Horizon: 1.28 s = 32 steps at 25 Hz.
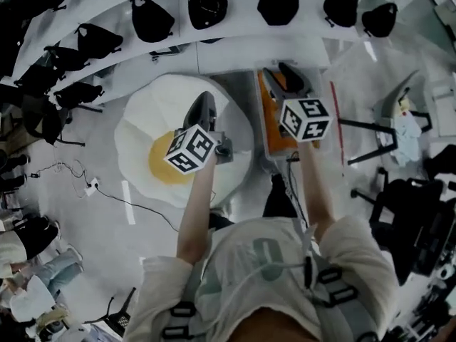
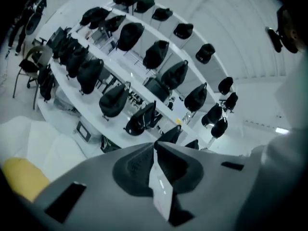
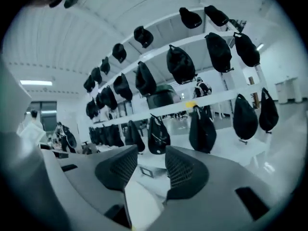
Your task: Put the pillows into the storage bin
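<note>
left arm (image 1: 194,212) and right arm (image 1: 317,191) stretched forward, left tongs (image 2: 155,150) closed, right tongs (image 3: 147,165) apart and empty

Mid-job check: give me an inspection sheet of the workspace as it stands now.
Surface: pale floor.
Job's things: fried-egg pillow lying flat on the floor; orange storage bin beside it, to its right; the pillow is not in the bin.
Clutter: black chair at right.
Grippers: left claw shut, only a white sliver showing between the pads; right claw open, empty.
Cables: black cable running to a power strip, left of the pillow.
Surroundings: curved shelves of black bags; people at the left edge.
</note>
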Motion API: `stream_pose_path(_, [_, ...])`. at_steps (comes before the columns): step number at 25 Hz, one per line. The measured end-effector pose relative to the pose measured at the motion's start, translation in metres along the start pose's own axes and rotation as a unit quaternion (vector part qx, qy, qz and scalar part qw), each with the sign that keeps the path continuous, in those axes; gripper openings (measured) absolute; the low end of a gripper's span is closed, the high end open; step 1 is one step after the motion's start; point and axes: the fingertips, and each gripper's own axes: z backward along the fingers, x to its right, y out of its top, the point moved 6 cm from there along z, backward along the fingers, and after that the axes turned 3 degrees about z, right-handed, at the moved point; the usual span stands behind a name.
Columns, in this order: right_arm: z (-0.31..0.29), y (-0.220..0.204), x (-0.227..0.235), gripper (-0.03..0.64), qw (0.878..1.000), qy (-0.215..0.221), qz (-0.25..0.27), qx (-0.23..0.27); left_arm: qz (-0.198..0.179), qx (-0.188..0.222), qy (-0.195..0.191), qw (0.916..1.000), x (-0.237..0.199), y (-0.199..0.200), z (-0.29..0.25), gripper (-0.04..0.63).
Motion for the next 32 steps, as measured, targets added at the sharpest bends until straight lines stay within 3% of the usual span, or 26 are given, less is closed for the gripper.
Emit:
stream_pose_path(3, [0.003, 0.028, -0.073, 0.117, 0.999, 0.038, -0.004, 0.038, -0.061, 0.06, 0.011, 0.9963, -0.003, 0.048, 0.054, 0.014])
stream_pose_path(5, [0.01, 0.041, -0.118, 0.071, 0.997, 0.054, 0.016, 0.054, -0.115, 0.1, 0.029, 0.9879, -0.001, 0.073, 0.094, 0.008])
stream_pose_path(10, [0.022, 0.05, -0.212, 0.025, 0.987, 0.1, 0.098, 0.083, -0.238, 0.168, 0.117, 0.9495, -0.008, 0.107, 0.186, 0.006])
stream_pose_path(16, [0.039, 0.031, -0.281, 0.015, 0.972, 0.182, 0.126, 0.078, -0.297, 0.19, 0.219, 0.9098, -0.015, 0.106, 0.261, 0.006])
stream_pose_path(18, [0.039, 0.021, -0.29, 0.011, 0.97, 0.198, 0.128, 0.062, -0.309, 0.189, 0.24, 0.9007, -0.018, 0.103, 0.272, 0.006])
stream_pose_path(21, [0.035, 0.012, -0.295, 0.009, 0.967, 0.206, 0.138, 0.05, -0.309, 0.187, 0.253, 0.8975, -0.023, 0.1, 0.275, 0.006])
stream_pose_path(32, [0.041, 0.008, -0.301, 0.009, 0.97, 0.202, 0.127, 0.039, -0.303, 0.174, 0.24, 0.9058, -0.02, 0.105, 0.273, 0.006])
